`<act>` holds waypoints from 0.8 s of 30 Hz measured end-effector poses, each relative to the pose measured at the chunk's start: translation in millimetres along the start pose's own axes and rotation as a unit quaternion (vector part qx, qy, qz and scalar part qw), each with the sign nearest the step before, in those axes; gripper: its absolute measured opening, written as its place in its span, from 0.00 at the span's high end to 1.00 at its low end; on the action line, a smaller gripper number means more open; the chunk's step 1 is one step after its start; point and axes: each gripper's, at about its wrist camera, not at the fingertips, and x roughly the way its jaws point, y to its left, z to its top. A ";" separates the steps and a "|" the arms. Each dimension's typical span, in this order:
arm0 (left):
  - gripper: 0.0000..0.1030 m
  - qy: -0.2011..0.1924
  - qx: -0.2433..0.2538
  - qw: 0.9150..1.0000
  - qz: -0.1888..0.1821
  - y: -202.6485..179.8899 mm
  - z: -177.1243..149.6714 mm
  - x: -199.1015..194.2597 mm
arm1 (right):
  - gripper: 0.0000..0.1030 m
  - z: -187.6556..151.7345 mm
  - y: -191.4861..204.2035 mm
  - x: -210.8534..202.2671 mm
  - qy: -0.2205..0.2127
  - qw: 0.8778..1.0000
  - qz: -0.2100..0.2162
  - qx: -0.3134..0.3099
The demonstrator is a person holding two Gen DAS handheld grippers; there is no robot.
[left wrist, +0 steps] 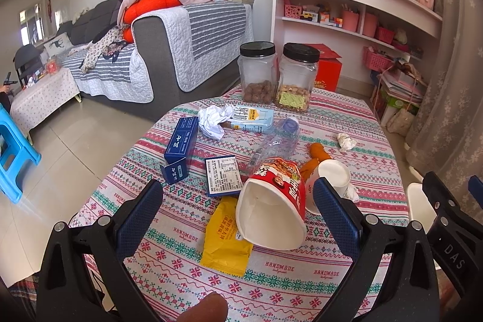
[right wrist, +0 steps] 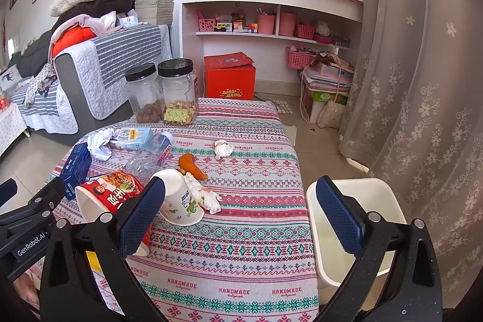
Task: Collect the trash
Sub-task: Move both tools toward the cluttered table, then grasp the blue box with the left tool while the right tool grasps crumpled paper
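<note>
Small table [left wrist: 302,285] under a striped pink-and-green patterned cloth, littered with trash; all places below taken from the red noodle cup. White bin [right wrist: 374,201] off the table's right edge, well to the right of the cup, mouth up, apparently empty. Two black-lidded jars [left wrist: 277,77] at the far edge behind the cup, likely not trash. Red noodle cup [left wrist: 271,210] tipped on its side near the front edge, open mouth toward the left camera, long axis running front to back and leaning slightly left at the far end. Left gripper [left wrist: 238,201] spread wide, nothing held, tilted down, fingers flanking the cup's mouth with clear gaps on both sides; cup dead ahead and slightly right of centre between them. Right gripper [right wrist: 241,201] equally wide and empty, hovering over bare cloth between cup and bin; cup lies beyond its left finger. Judgement: left hand the nearer by far, cup the likely first pick, rim wide enough to demand nearly the full spread. Crushed clear bottle [left wrist: 274,144] just behind the cup. Blue box [left wrist: 181,147] far-left of it. Milk carton [left wrist: 253,118] farther back. Yellow packet [left wrist: 225,237] touching the cup's left side, partly under it. White paper cup [right wrist: 178,198] on its side just right. Orange peel [right wrist: 190,166] behind that. Crumpled tissue [left wrist: 212,119] beside the carton.
</note>
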 end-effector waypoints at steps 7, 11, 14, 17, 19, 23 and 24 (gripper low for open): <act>0.06 -0.024 -0.079 0.996 0.029 68.3 58.9 -3.7 | 0.07 18.7 -7.8 6.1 0.072 0.995 0.063 0.017; 0.06 -0.002 -0.101 0.995 0.015 105.0 103.9 20.4 | 0.07 38.2 -3.9 14.7 0.099 0.991 0.092 0.019; 0.06 0.098 -0.086 0.991 -0.027 114.9 114.2 70.9 | 0.07 38.9 -6.6 33.1 0.118 0.988 0.099 0.027; 0.06 0.172 -0.109 0.979 -0.004 126.9 95.6 123.6 | 0.07 24.3 -15.7 55.7 0.152 0.983 0.099 0.040; 0.06 0.207 -0.122 0.970 0.026 134.7 79.9 154.8 | 0.07 18.2 -23.1 70.9 0.188 0.974 0.109 0.058; 0.06 0.232 -0.109 0.965 0.050 135.6 75.8 193.4 | 0.07 18.0 -24.8 83.9 0.208 0.968 0.124 0.074; 0.06 0.233 -0.100 0.966 0.054 132.5 76.3 199.7 | 0.07 18.6 -24.2 86.9 0.211 0.967 0.125 0.075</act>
